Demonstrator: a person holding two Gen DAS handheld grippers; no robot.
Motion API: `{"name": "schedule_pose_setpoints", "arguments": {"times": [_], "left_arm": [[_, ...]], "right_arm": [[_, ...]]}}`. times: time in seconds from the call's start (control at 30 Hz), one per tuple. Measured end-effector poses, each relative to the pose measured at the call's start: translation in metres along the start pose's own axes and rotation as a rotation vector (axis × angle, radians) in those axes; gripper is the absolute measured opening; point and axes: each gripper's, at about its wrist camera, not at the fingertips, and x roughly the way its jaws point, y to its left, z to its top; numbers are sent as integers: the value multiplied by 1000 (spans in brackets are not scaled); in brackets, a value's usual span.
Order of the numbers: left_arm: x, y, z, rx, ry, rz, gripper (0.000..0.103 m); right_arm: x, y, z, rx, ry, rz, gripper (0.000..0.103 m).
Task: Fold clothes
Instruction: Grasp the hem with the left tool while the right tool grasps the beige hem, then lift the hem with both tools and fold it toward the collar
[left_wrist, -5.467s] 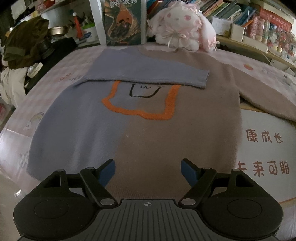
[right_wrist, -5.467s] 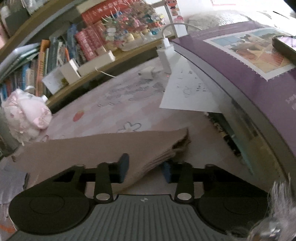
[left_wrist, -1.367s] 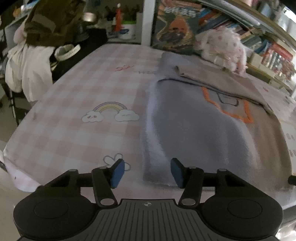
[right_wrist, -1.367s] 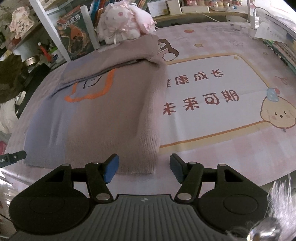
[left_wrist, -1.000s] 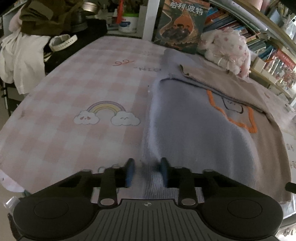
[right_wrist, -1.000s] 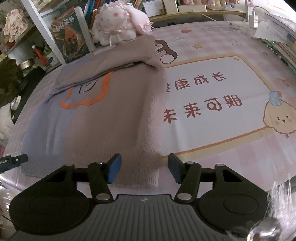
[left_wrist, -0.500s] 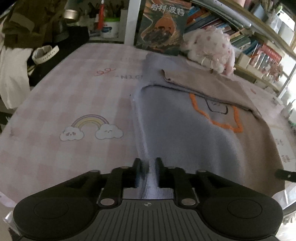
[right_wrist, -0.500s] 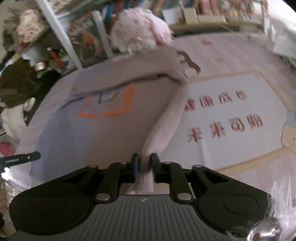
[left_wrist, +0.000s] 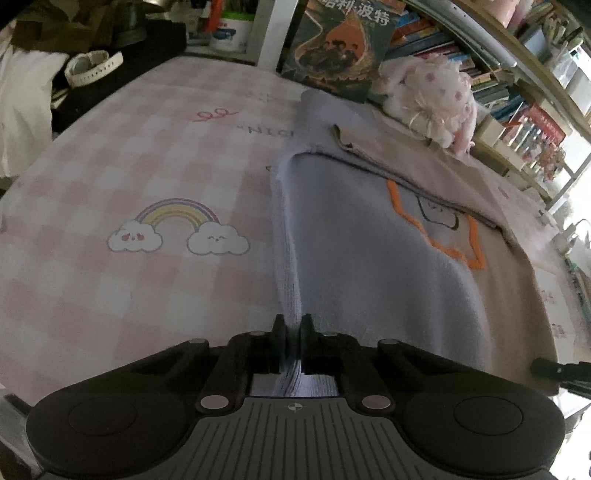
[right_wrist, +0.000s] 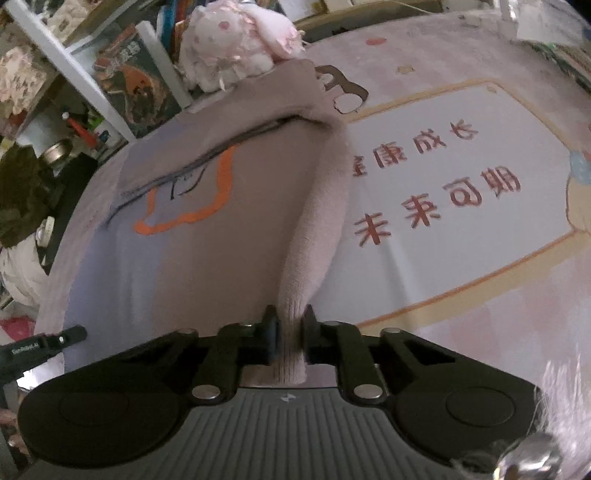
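Observation:
A blue-and-taupe sweater (left_wrist: 373, 258) with an orange outline on its chest lies on the pink checked bed, both sleeves folded across the chest. My left gripper (left_wrist: 293, 332) is shut on the blue bottom-left hem corner and lifts it. My right gripper (right_wrist: 289, 325) is shut on the taupe bottom-right hem corner of the sweater (right_wrist: 236, 236), which rises in a ridge from the jaws. The other gripper's tip shows at the right edge of the left wrist view and at the left edge of the right wrist view.
A pink plush bunny (left_wrist: 432, 92) sits beyond the sweater's collar against a bookshelf (left_wrist: 517, 99). A large book (left_wrist: 343, 48) stands beside it. Clothes (left_wrist: 26, 85) and a dark bag lie off the bed's left edge. A printed mat (right_wrist: 454, 199) covers the bed to the right.
Both grippers closed from open onto the sweater's bottom hem corners and have begun lifting them; the hem now rises off the bed.

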Motion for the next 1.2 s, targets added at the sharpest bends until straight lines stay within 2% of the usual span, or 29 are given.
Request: {"name": "schedule_pose_setpoints", "arguments": {"times": [0.43,0.67,1.0,1.2], "left_arm": [[-29,4,-28,-34,1,-62,4],[-49,5,-58,-64,2,-70,4],[-71,8,-106,-141,16,-77,4],[-85,10,-105,-225,-31,-142,4]], "right_arm": [[-34,-16,-20,44,-29,20,10],[-54,-26,-39,50,-17,42,10],[-80,-52,-72,88,27,75,10],[-95,-60,-77,108,30,120,10]]}}
